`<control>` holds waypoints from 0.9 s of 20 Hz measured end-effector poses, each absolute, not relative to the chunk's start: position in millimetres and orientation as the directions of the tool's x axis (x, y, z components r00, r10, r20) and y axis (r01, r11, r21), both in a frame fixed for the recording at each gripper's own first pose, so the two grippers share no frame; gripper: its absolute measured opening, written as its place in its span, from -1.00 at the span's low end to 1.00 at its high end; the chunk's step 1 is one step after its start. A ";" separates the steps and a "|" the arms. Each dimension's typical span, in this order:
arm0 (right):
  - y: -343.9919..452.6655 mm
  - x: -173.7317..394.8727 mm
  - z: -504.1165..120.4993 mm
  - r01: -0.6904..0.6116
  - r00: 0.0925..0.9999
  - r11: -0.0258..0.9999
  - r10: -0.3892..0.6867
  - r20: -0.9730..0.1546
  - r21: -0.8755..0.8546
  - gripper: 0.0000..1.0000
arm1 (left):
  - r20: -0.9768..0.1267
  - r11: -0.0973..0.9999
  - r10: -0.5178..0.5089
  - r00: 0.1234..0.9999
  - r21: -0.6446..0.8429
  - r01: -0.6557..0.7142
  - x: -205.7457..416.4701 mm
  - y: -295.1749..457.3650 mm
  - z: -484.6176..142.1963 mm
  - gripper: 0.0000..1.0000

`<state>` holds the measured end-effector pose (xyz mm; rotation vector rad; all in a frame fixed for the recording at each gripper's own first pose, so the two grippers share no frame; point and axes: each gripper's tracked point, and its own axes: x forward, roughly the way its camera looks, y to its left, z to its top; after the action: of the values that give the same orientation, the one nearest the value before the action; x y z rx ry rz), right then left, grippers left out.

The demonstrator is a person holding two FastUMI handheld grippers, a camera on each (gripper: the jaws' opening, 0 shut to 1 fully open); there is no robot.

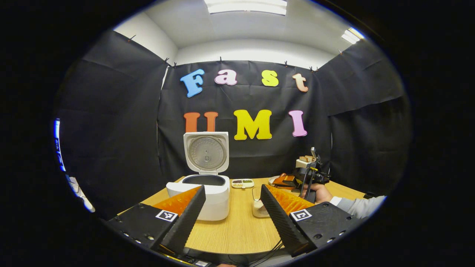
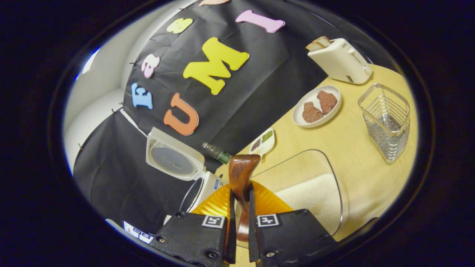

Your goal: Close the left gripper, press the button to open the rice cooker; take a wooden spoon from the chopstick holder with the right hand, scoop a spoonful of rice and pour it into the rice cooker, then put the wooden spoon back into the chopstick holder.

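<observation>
The white rice cooker (image 1: 207, 196) stands on the table with its lid (image 1: 206, 152) raised upright. My left gripper (image 1: 233, 189) is open and empty, hovering in front of the cooker and apart from it. In the right gripper view, my right gripper (image 2: 240, 196) is shut on the dark wooden spoon (image 2: 243, 168), whose head points away from me. The spoon sits above the near rim of the glass container (image 2: 336, 193) holding white rice (image 2: 311, 194). The cooker (image 2: 211, 185) lies to the left of the spoon. The wire chopstick holder (image 2: 387, 122) stands beyond the container, with no spoon in it.
A white toaster (image 2: 339, 61) with bread stands at the back. Near it are a plate (image 2: 297, 115) with brown food, a small divided dish (image 2: 262, 141) and a green bottle (image 2: 217, 152). A hand (image 1: 321, 193) and sleeve show on the right.
</observation>
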<state>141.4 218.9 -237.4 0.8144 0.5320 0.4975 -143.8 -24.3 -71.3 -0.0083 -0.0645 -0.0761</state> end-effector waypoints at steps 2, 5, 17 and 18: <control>203.5 144.8 -236.5 -0.197 0.789 0.607 0.564 -0.244 0.770 -0.64 | 0.066 0.997 -0.078 0.995 -0.008 0.078 -144.0 -26.7 -69.0 0.89; 182.9 145.3 -237.0 -0.160 0.811 0.576 0.540 -0.226 0.802 -0.63 | 0.066 0.996 -0.086 0.994 0.001 0.086 -145.8 -31.0 -70.0 0.89; 127.6 155.9 -201.7 -0.113 0.856 0.062 0.513 0.066 0.992 -0.65 | 0.064 0.998 -0.063 0.996 0.018 0.062 -142.9 -31.2 -68.0 0.89; 126.8 154.4 -199.8 -0.106 0.855 0.020 0.511 0.081 0.994 -0.65 | 0.060 0.997 -0.071 0.996 0.018 0.070 -143.2 -34.0 -69.4 0.90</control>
<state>154.4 126.8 -199.8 1.4805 0.3400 0.4936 -143.2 -34.0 -69.4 0.0161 -0.0610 -0.0708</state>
